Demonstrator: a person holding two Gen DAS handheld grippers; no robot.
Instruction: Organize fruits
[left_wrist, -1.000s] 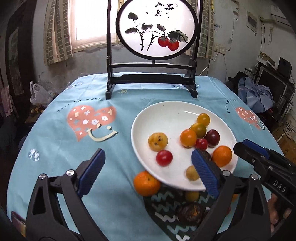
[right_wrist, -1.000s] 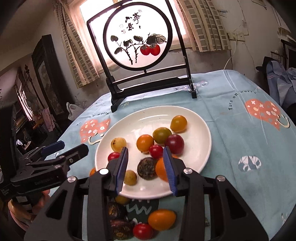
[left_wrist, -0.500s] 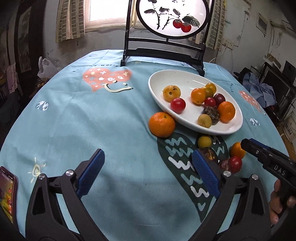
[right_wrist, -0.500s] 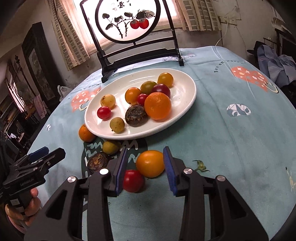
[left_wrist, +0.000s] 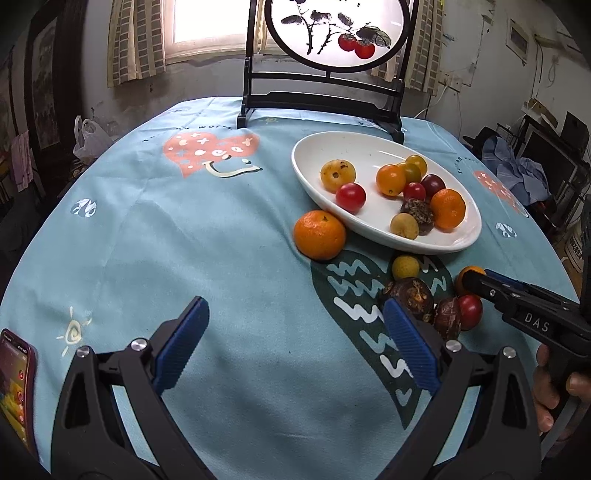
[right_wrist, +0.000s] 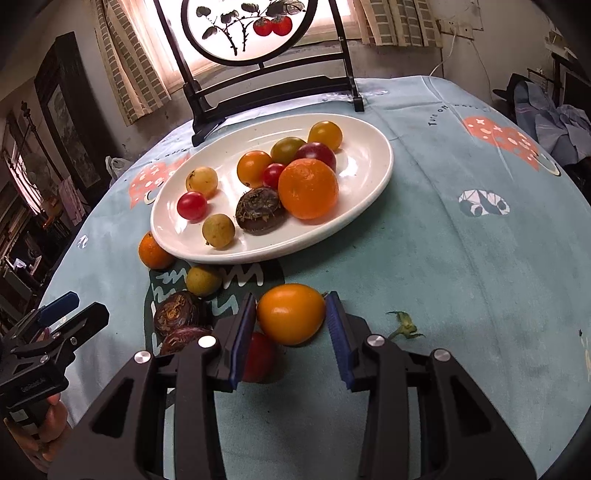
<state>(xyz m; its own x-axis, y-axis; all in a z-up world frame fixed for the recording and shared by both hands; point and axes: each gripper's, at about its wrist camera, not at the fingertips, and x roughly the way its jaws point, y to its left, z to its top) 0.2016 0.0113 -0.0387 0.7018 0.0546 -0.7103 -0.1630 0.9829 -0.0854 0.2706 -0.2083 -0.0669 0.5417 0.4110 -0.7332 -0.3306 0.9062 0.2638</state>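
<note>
**Fruit on and off the plate, right gripper straddling an orange tomato**

A round table under a pale blue cloth (left_wrist: 192, 236) fills both views; the cloth is printed with pink hearts, a dark heart with white zigzags, and curved lettering of which only "TURN OFF" can be partly read in the right wrist view. At the far edge stands a black-framed round screen (left_wrist: 332, 33) painted with a branch and two red fruits.

The white oval plate (right_wrist: 365, 173) holds a large mandarin (right_wrist: 308, 188), a dark wrinkled fruit touching it, several orange, yellow, green and red tomatoes, and two pale yellow round fruits. Off the plate, a second mandarin (left_wrist: 319, 234) rests against its rim. Nearer the camera lie a small yellow-green fruit (right_wrist: 203, 280), two dark wrinkled fruits (right_wrist: 177, 314), a red tomato (right_wrist: 258, 356) and an orange tomato (right_wrist: 291, 314).

The left gripper (left_wrist: 291, 347) hangs above bare cloth with its blue pads spread wide and nothing between them. The right gripper (right_wrist: 291, 332) is lowered to the cloth with the orange tomato between its pads; a narrow gap shows on each side, so it is not yet clamped. Its side reads "DAS" in the left wrist view.

A phone (left_wrist: 14, 387) with a lit screen lies at the table's left edge. A small green stem (right_wrist: 404, 325) lies just right of the right gripper.
</note>
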